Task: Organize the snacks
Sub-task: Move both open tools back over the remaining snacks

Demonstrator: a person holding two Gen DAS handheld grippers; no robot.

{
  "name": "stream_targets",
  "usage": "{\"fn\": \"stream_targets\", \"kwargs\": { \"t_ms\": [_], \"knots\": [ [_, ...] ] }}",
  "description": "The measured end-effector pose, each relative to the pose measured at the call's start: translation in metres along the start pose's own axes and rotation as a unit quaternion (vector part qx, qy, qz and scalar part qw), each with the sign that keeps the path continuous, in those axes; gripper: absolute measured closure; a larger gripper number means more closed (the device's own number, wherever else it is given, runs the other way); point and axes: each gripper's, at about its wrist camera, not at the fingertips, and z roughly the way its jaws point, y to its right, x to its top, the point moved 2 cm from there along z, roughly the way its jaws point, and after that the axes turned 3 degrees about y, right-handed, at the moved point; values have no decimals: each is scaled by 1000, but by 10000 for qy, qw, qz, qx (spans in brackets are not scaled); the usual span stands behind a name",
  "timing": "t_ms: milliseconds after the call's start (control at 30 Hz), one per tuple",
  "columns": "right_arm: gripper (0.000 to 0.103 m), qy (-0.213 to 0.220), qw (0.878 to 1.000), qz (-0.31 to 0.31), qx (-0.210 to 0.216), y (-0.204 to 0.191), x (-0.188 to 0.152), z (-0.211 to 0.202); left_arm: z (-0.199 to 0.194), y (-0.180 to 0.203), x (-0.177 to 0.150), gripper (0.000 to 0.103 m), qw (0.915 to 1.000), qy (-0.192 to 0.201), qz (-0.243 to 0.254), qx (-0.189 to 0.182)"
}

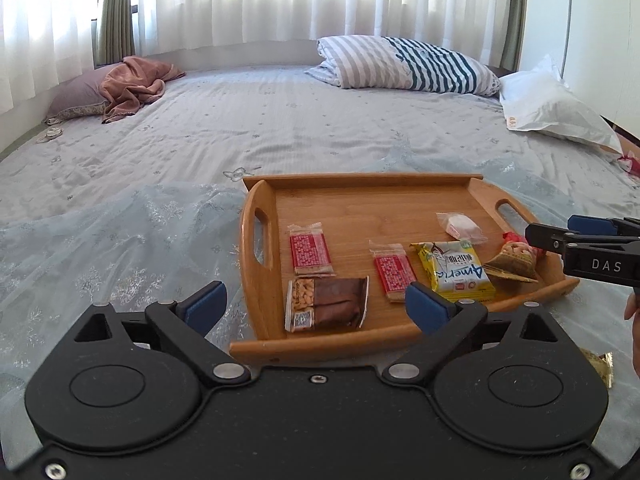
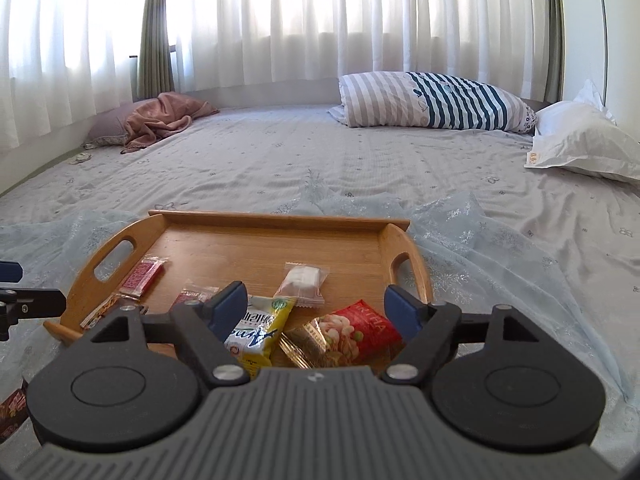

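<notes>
Left wrist view, both grippers' jaws spread, empty, tray (image 1: 262,196) far half bare

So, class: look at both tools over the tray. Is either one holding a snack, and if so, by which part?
Neither. The left tool and right tool are both open and empty above the wooden tray.

Open bed beyond, crowded near half of the tray

The far half of the wooden tray (image 1: 360,204) lies bare; snack packets (image 1: 454,270) fill its near half. Its raised rim and handles border the sides. Beyond, the bed (image 1: 240,128) is open up to the striped pillow (image 1: 408,62).
</notes>
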Motion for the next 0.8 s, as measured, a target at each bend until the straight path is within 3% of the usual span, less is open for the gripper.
{"fn": "stream_targets", "kwargs": {
  "t_ms": [467, 567, 800],
  "knots": [
    [5, 178, 9997, -160, -111, 10, -43, -54, -61, -7, -59, 1, 9997, 184, -55, -122],
    [0, 242, 9993, -256, -153, 9, -54, -63, -67, -11, -69, 1, 9998, 163, -82, -69],
    [0, 315, 9983, -431, -214, 9, -77, -76, -70, -18, -90, 2, 9999, 51, 26, 149]
  ]
}}
